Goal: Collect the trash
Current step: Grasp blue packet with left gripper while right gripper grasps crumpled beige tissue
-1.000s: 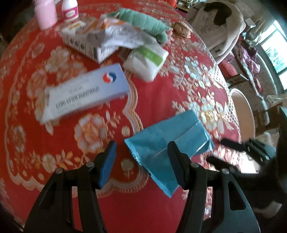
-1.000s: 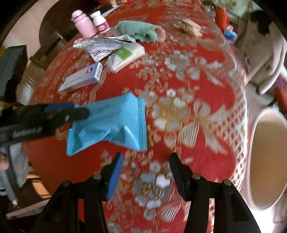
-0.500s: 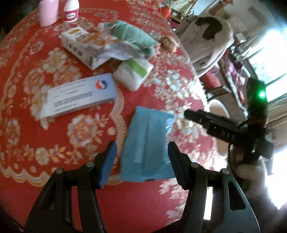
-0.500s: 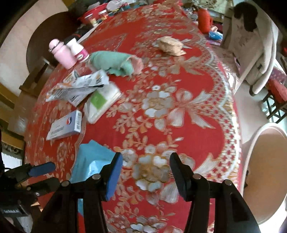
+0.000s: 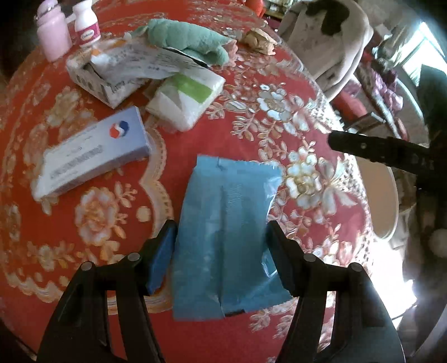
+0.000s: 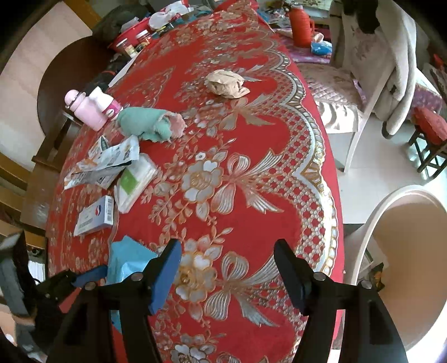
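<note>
A flat blue plastic wrapper (image 5: 223, 231) lies on the red flowered tablecloth (image 5: 251, 92). My left gripper (image 5: 222, 251) is open with its jaws either side of the wrapper's near half. In the right wrist view the wrapper (image 6: 125, 259) shows at lower left beside the left gripper's blue pad. My right gripper (image 6: 227, 268) is open and empty over the cloth, to the right of the wrapper; its black finger (image 5: 371, 148) shows in the left wrist view. A crumpled tan paper wad (image 6: 227, 83) lies far across the table.
On the table: a blue-white box (image 5: 92, 156), a white-green tissue pack (image 5: 187, 97), torn white packaging on a carton (image 5: 123, 69), a green cloth (image 5: 190, 42), a pink bottle (image 5: 53, 36) and a white bottle (image 5: 86, 22). White chairs (image 6: 413, 251) stand to the right.
The left gripper has closed in over the blue wrapper, which now lies flat between its jaws. The right gripper has drawn away to the right and lifted its view across the table.
</note>
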A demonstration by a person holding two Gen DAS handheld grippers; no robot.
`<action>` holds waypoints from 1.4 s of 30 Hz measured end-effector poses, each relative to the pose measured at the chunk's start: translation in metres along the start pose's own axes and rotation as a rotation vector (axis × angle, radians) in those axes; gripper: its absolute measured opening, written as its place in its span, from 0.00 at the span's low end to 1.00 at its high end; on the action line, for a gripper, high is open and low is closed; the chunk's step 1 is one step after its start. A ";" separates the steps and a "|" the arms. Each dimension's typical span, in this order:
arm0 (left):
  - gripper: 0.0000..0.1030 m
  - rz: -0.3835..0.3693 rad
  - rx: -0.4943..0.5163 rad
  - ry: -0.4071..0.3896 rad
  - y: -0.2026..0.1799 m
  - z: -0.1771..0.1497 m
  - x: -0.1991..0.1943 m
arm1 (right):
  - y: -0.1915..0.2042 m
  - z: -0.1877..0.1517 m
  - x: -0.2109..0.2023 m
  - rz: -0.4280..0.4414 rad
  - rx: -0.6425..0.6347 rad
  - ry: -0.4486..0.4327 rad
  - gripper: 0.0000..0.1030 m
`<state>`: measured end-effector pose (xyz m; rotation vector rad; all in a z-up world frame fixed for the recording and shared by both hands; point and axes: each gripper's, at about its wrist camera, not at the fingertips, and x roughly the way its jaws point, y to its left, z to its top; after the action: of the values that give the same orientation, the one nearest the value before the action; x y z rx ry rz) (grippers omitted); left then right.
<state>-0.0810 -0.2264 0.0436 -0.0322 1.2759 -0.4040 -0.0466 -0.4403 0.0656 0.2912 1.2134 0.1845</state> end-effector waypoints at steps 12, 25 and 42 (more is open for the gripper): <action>0.40 -0.061 -0.102 -0.045 -0.005 0.031 -0.012 | 0.001 0.029 0.002 0.028 -0.050 -0.008 0.64; 0.40 -0.109 -0.152 -0.221 0.027 0.144 -0.070 | 0.008 0.123 0.029 -0.051 -0.040 -0.078 0.64; 0.40 -0.081 -0.192 -0.186 0.067 0.201 -0.033 | 0.013 0.189 0.084 -0.132 -0.041 -0.071 0.29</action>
<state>0.1177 -0.1942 0.1181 -0.2788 1.1276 -0.3386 0.1601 -0.4268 0.0549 0.1800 1.1526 0.0837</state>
